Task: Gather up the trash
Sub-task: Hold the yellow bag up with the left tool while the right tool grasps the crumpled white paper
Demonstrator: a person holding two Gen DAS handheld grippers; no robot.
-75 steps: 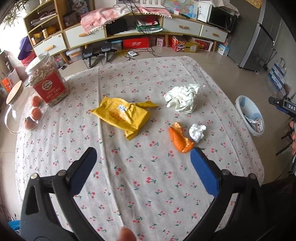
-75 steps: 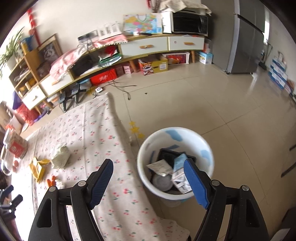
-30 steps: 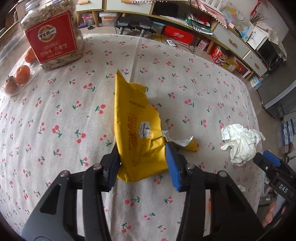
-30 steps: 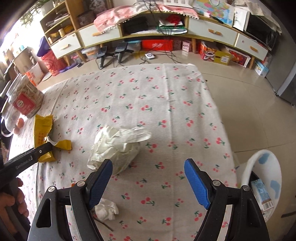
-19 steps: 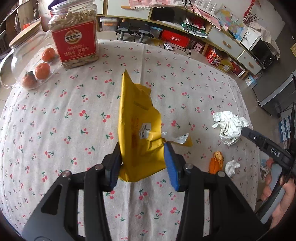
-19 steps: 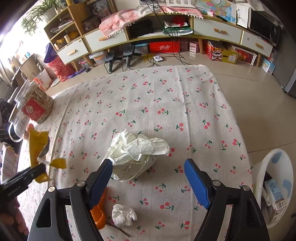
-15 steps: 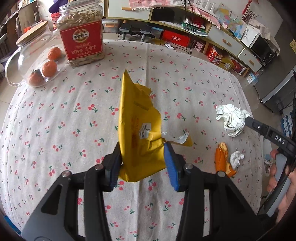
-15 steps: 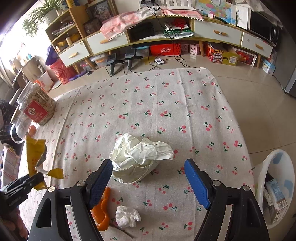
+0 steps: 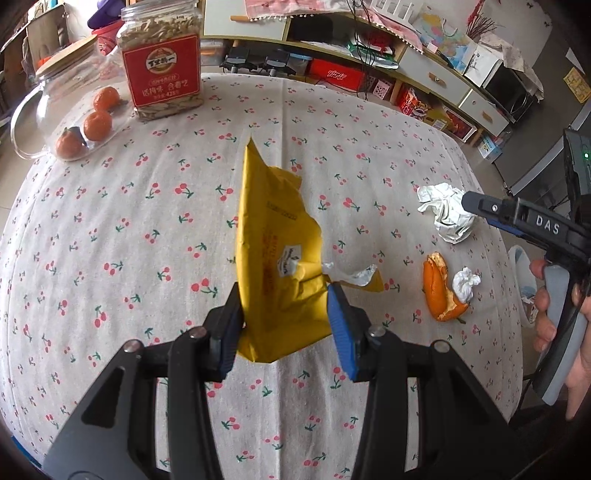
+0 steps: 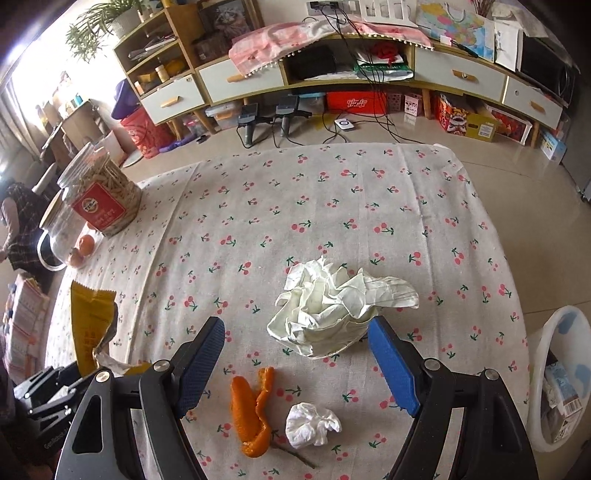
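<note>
While the left gripper (image 9: 284, 325) clamps the yellow wrapper (image 9: 280, 258) above the table (image 9: 110, 221), its loose torn end could slip free; the right gripper (image 10: 295, 365) gapes over crumpled paper (image 10: 332, 306), bin (image 10: 554, 380) well aside

A home living room: a tabletop (image 10: 332, 206) under a cherry-print cloth carries a snack jar (image 10: 101, 201) and fruit; at twelve o'clock runs a low drawer cabinet (image 10: 369, 70) with a microwave (image 9: 511, 92), shelves (image 10: 155, 66) and a potted plant (image 10: 107, 22) above tiled floor (image 10: 517, 177).
</note>
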